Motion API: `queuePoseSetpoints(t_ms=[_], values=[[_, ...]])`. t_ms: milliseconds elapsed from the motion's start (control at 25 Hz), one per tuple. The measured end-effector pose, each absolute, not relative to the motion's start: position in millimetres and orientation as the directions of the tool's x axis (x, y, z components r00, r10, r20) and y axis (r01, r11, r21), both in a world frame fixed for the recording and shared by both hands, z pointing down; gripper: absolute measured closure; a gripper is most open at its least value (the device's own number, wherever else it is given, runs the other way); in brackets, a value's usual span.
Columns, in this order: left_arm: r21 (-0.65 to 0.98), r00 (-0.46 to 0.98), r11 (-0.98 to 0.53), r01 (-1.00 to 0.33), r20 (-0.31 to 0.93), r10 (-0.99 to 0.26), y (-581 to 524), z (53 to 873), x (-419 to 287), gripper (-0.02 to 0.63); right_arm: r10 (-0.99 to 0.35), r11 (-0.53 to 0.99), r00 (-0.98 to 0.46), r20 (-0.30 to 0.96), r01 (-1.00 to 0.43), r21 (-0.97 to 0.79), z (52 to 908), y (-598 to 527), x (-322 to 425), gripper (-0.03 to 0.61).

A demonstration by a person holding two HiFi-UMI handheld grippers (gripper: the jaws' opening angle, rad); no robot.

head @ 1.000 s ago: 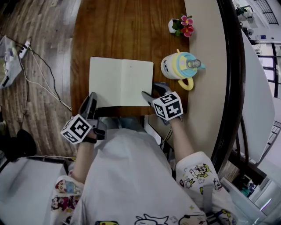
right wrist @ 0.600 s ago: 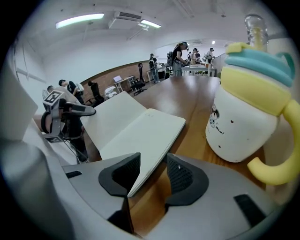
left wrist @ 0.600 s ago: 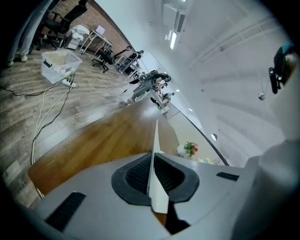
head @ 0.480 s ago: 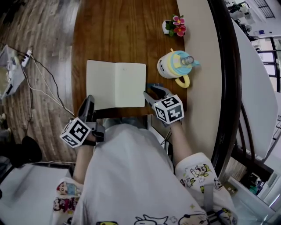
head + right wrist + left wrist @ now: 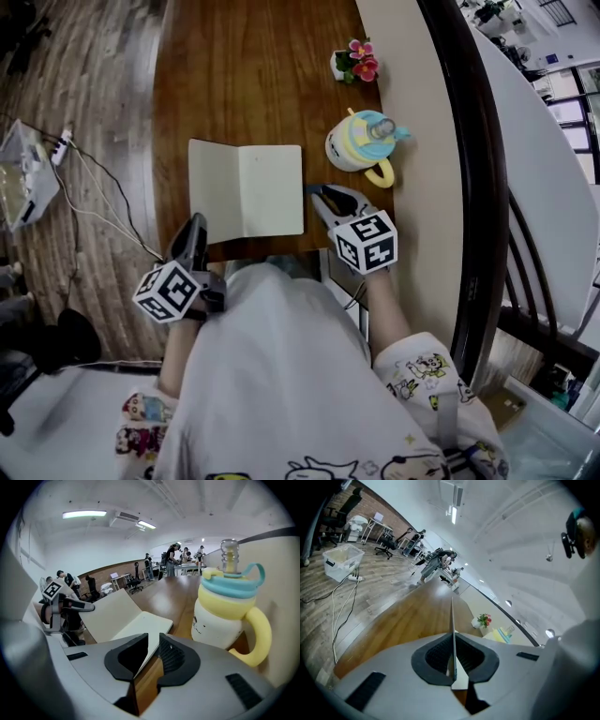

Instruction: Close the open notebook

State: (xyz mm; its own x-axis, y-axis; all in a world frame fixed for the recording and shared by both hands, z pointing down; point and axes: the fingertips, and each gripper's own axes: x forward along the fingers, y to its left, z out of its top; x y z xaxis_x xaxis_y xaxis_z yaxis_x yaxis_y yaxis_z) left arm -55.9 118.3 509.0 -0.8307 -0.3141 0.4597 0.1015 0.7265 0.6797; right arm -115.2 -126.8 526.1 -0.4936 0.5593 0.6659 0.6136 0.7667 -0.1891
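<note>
The open notebook (image 5: 267, 192) with blank cream pages lies near the front edge of the wooden table (image 5: 253, 75). Its left leaf (image 5: 214, 187) tilts up off the table. My left gripper (image 5: 195, 225) is shut on that leaf's near corner; in the left gripper view the leaf (image 5: 453, 616) stands edge-on between the pads of the left gripper (image 5: 453, 646). My right gripper (image 5: 323, 195) is at the notebook's right near corner. In the right gripper view that corner (image 5: 149, 645) lies slanted in the narrow gap of the right gripper (image 5: 153, 649), whose jaws have just been closing.
A yellow and blue lidded cup (image 5: 361, 145) with a handle stands just right of the notebook, close to the right gripper. A small flower pot (image 5: 354, 61) sits further back. Cables (image 5: 84, 187) and a clear box (image 5: 19, 178) lie on the floor at the left.
The left leaf has lifted and looks narrower. Both grippers have risen a little. The right gripper's jaws have narrowed around the notebook's right corner.
</note>
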Motion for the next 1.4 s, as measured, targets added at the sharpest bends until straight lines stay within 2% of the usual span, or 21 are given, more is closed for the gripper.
queuePoseSetpoints(t_ms=[600,1080,1400], values=[[0.529,-0.772,0.829,-0.180,0.447,-0.452,67.8,483.2,-61.2,0.586,0.541,0.826,-0.644,0.541,0.527,-0.199,484.2,-150.1,-116.2,0.561],[0.522,-0.691,0.781,-0.344,0.423,-0.587,8.7,483.2,-68.7,0.416,0.510,0.854,-0.677,0.531,0.475,-0.214,481.2,-167.9,-89.3,0.566],[0.469,-0.669,0.789,-0.397,0.441,-0.599,-25.7,491.7,-72.9,0.331,0.483,0.872,-0.694,0.534,0.434,-0.226,480.6,-187.3,-72.2,0.565]])
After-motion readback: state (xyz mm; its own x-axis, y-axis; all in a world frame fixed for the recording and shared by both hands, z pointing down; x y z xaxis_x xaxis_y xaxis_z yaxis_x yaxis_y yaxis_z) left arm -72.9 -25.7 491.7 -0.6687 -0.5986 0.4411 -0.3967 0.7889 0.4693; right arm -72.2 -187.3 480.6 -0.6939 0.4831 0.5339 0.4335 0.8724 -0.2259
